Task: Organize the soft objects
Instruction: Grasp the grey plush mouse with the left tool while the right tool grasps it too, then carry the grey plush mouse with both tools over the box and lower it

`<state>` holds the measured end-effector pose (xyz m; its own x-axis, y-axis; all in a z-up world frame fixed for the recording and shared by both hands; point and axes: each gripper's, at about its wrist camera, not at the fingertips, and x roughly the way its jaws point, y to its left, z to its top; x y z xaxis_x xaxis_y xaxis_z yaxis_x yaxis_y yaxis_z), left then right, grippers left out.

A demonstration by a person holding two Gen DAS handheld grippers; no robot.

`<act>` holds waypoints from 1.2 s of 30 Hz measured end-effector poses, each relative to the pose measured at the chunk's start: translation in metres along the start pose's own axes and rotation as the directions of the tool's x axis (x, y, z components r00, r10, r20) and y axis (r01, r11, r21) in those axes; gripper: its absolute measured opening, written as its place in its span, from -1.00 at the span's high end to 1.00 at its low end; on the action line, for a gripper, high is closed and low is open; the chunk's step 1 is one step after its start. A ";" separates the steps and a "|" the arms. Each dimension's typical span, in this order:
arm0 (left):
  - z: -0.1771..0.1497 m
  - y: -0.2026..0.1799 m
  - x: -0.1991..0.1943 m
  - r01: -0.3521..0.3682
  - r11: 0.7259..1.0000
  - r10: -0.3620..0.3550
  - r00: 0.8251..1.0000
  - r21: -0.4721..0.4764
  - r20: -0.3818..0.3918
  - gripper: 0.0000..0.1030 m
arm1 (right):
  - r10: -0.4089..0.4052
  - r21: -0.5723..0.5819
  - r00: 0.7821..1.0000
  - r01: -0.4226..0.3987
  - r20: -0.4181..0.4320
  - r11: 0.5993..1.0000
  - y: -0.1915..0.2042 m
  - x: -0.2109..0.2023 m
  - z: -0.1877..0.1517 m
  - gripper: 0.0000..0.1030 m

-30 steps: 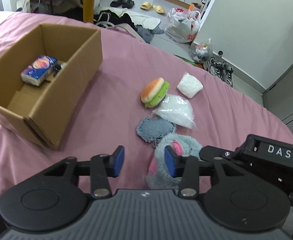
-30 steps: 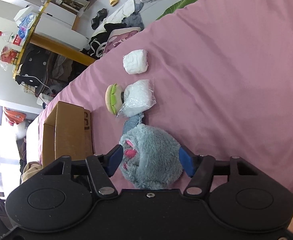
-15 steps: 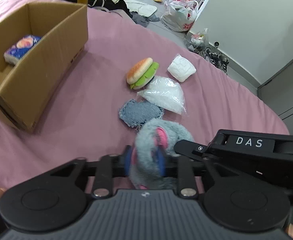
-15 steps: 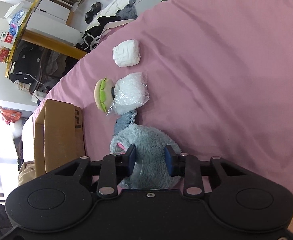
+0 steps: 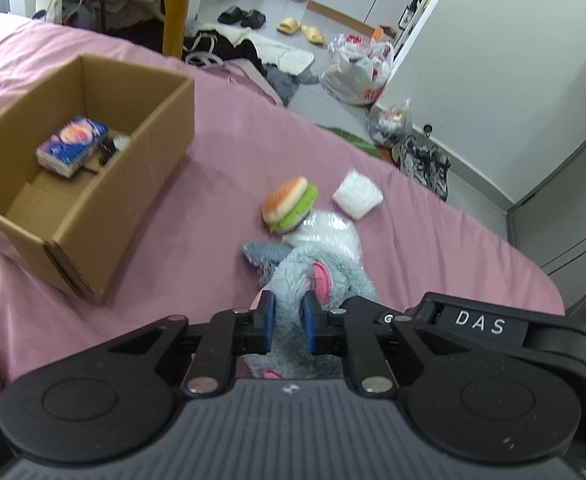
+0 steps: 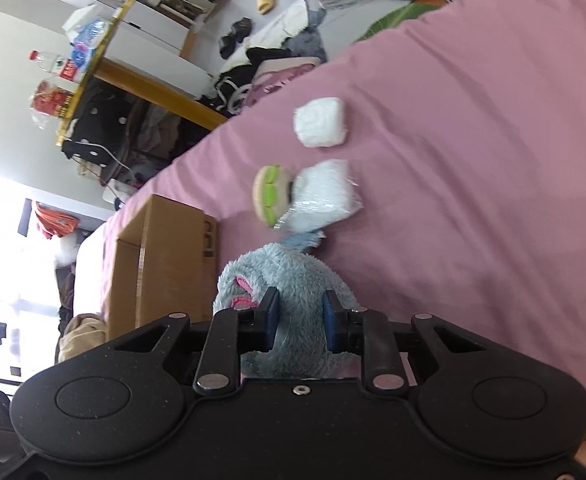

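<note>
Beyond our jaws, on the pink bedsheet (image 5: 433,240), lie a clear crinkly plastic bag of white stuffing (image 6: 325,194), a squishy toy hamburger with a green layer (image 5: 290,204) touching it, and a white folded cloth pad (image 5: 357,195) farther out. An open brown cardboard box (image 5: 133,184) sits off to the left, holding a blue tissue pack (image 5: 71,146). Our left gripper (image 5: 287,322) and right gripper (image 6: 299,322) both clench the fluffy grey-blue plush toy with pink ears (image 6: 285,280), the right one rolled sideways.
</note>
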<state>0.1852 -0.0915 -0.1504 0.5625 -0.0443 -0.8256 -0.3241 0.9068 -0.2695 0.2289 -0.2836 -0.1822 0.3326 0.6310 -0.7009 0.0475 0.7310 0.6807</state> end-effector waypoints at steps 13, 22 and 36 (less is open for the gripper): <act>0.022 0.014 -0.039 0.026 1.000 -0.024 0.995 -0.015 0.092 0.73 | 0.096 -0.113 0.992 -0.087 0.080 0.990 0.040 -0.018 0.000 0.57; 0.037 0.032 -0.061 0.044 0.999 -0.040 0.990 -0.029 0.136 0.73 | 0.134 -0.186 0.985 -0.112 0.109 0.976 0.070 -0.022 0.001 0.59; 0.067 0.070 -0.087 0.082 0.994 -0.069 0.984 -0.074 0.163 0.73 | 0.192 -0.301 0.978 -0.159 0.085 0.940 0.124 -0.025 0.000 0.59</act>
<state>0.1649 0.0035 -0.0642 0.6996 -0.0379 -0.7135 -0.3322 0.8669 -0.3717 0.2263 -0.2091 -0.0801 0.4148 0.7354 -0.5359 -0.2915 0.6653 0.6873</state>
